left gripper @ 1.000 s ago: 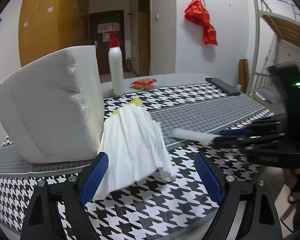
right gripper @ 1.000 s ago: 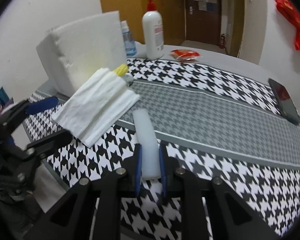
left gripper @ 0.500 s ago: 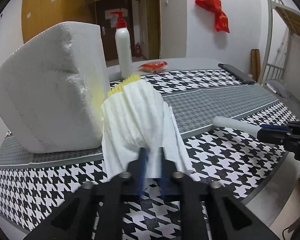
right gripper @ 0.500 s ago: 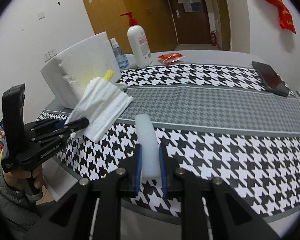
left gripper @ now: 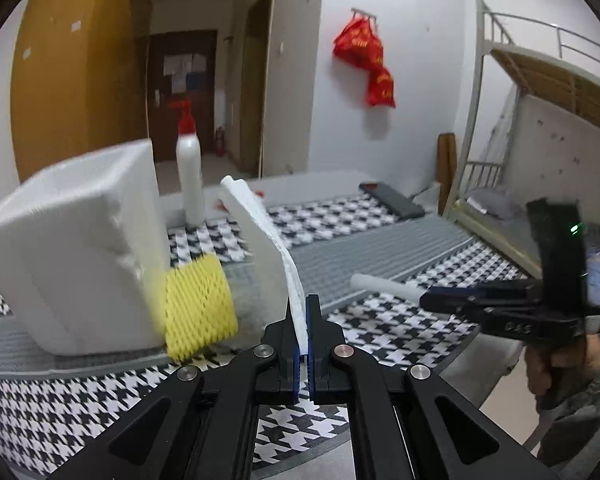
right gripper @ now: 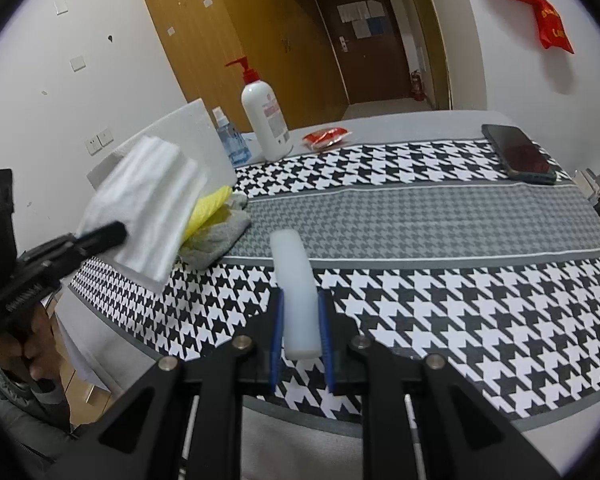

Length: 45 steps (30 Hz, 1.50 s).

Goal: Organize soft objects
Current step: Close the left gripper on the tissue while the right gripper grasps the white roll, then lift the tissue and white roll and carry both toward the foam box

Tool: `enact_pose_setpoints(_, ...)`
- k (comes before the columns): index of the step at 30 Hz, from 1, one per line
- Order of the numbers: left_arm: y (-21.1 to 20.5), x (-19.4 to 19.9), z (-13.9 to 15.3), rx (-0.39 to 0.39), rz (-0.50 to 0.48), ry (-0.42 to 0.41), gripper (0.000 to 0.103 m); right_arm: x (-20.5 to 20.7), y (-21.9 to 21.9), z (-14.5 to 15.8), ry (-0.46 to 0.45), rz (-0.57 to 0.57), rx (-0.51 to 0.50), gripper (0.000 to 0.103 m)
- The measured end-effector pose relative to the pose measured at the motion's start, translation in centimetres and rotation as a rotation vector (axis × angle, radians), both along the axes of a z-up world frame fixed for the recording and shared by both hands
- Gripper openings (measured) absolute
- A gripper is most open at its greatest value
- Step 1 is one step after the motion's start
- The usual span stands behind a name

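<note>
The left gripper, jaws clamped on the folded white cloth's edge, carries something light and floppy, while the right gripper squeezes a soft foam stick.

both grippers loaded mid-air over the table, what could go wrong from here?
1. The left gripper pinches only a thin edge of the white foam sheet, which is lifted and bent; it might slip out.
2. The yellow foam net leans against the big foam block; swinging the sheet could knock it.
3. The right gripper holds the white foam bar by one end; it may pivot.
</note>
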State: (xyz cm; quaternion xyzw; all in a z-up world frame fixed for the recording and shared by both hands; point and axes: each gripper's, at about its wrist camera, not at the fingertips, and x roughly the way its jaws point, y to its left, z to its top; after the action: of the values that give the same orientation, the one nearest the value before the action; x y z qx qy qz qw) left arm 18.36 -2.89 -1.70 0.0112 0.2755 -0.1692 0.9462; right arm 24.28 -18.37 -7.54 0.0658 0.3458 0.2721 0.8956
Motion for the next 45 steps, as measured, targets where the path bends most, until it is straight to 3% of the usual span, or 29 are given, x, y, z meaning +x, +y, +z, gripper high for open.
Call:
enact_pose_setpoints(24,4.7,-2.7,1.6,0.016,0.107,-0.089,0.002,-2.8,5.7,4.6,-0.136,0.097,0.020,0.020)
enact_pose_setpoints(45,10.0,-6.4,2.8,0.036,0.223,-0.152,0.002,-4.1,12.3,6.2,-0.193,0.187,0.031,0.020)
